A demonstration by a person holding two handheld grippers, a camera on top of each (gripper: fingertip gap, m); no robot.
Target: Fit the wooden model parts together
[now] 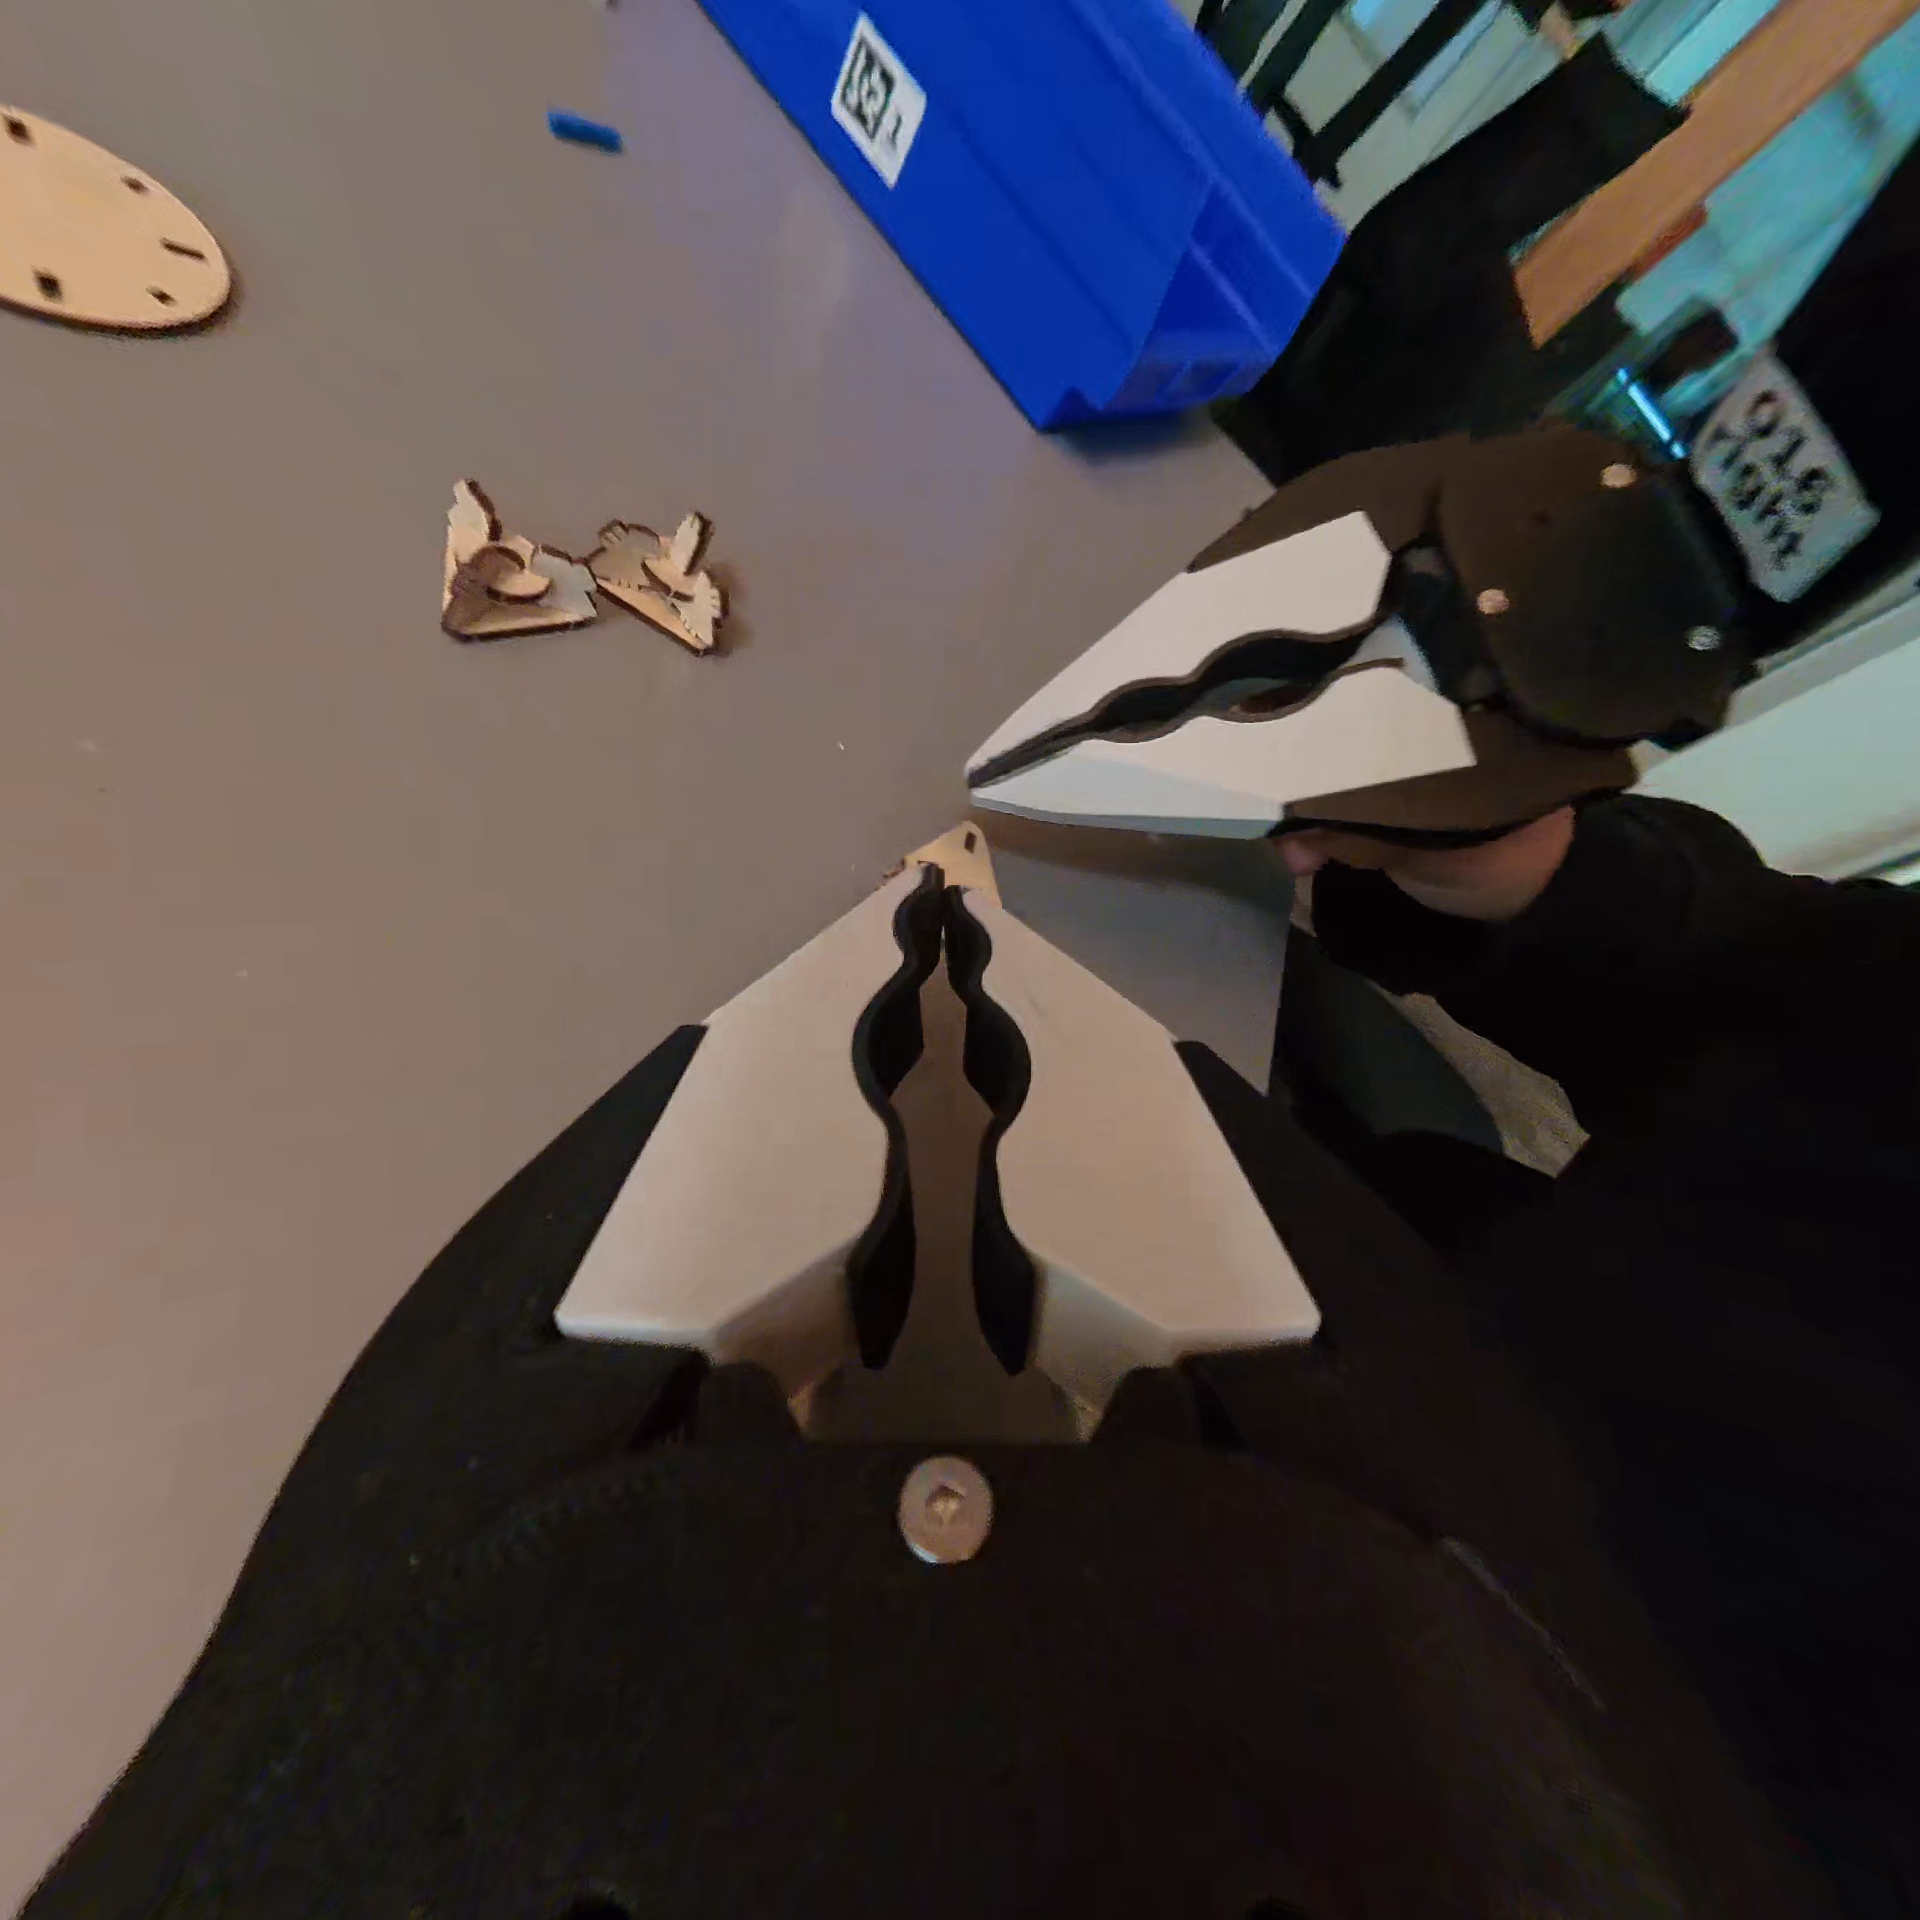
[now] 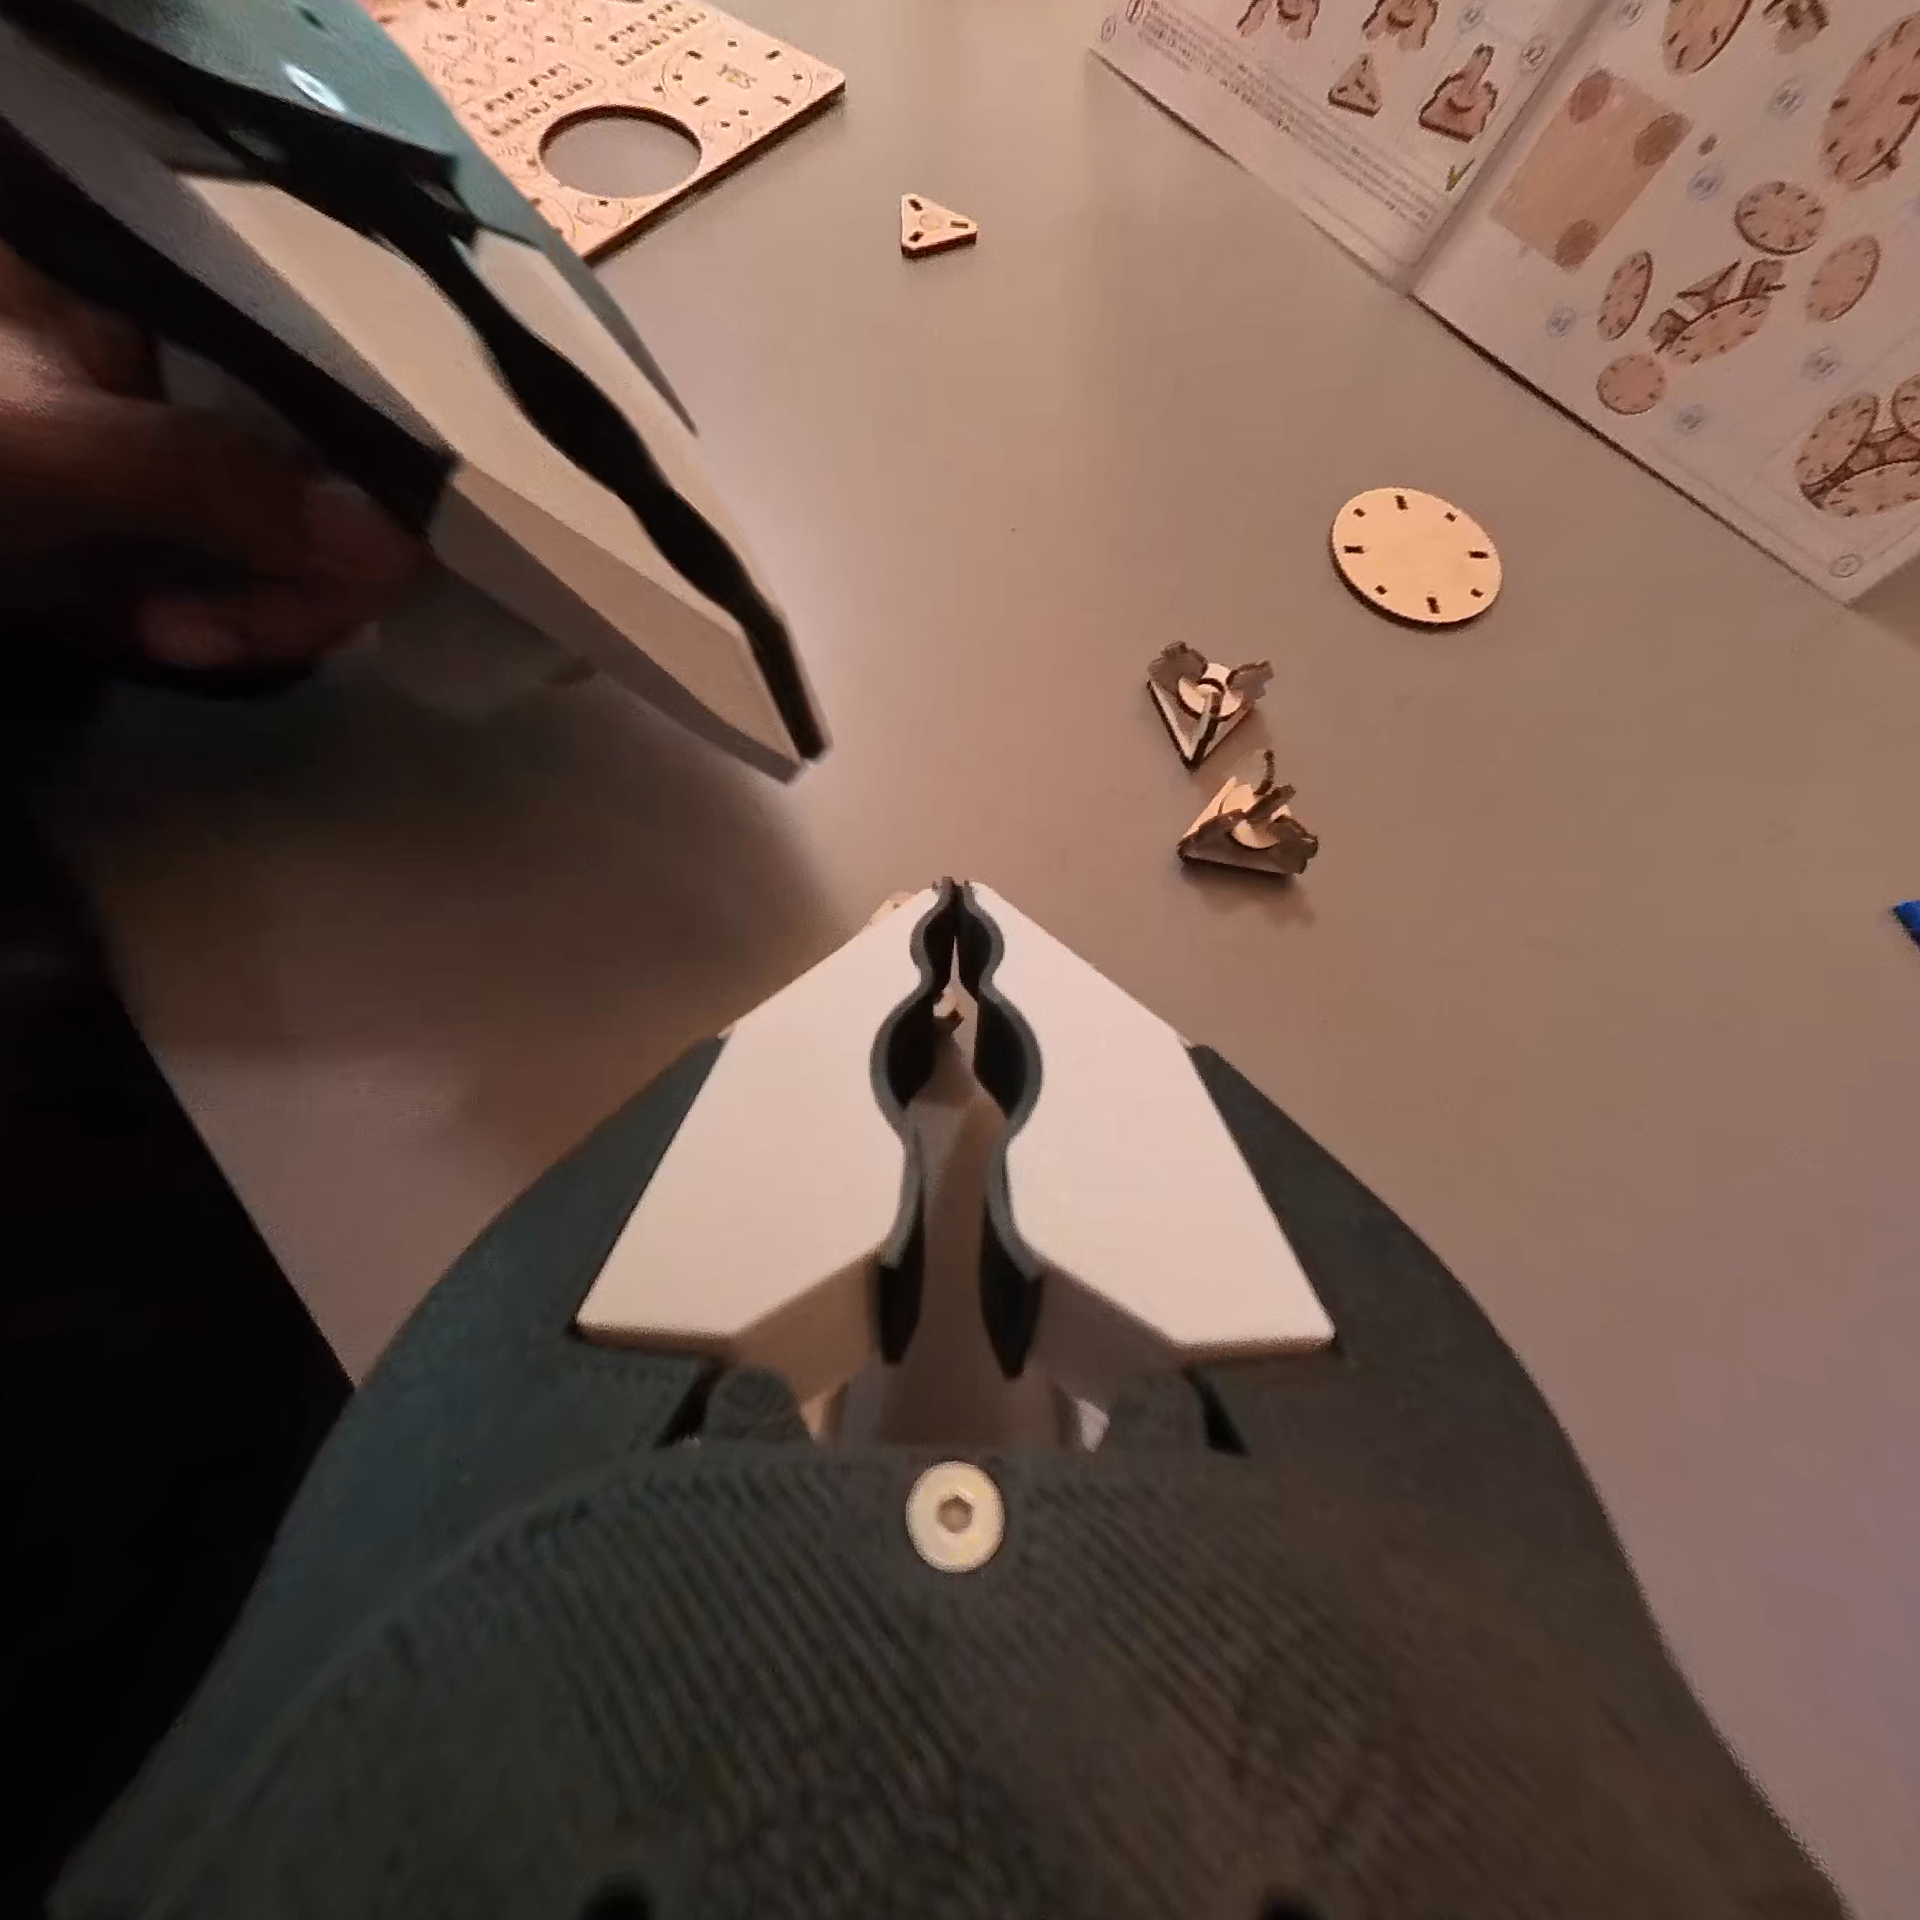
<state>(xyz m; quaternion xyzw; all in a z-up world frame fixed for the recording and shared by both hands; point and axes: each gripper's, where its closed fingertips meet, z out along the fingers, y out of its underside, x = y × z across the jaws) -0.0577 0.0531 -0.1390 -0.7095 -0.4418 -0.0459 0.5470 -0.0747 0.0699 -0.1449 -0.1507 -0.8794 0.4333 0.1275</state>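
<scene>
My right gripper [image 2: 948,888] is shut on a small flat wooden part [image 2: 945,1013]. The part's dark edge shows between the tips, and more of it shows through the hollow of the pads. In the left wrist view this gripper [image 1: 977,777] comes in from the right, and a rounded, slotted corner of the part [image 1: 966,857] shows just under its tips. My left gripper [image 1: 940,896] is shut, with its tips pointing at that part from close by. In the right wrist view it [image 2: 805,750] hangs at the upper left.
Two assembled wooden triangles [image 2: 1205,707] [image 2: 1247,831] lie on the grey table [image 2: 1039,468], with a slotted wooden disc [image 2: 1416,556] and a loose triangle [image 2: 935,223] farther off. A punched wooden sheet [image 2: 644,114], an instruction sheet [image 2: 1662,239] and a blue bin [image 1: 1039,187] lie around the edges. Less than 4 cm separates the two grippers' tips. Left tips and right tips are each some 20 cm from the slotted wooden disc [image 2: 1416,556]. Look for it in the left wrist view [image 1: 45,215] too.
</scene>
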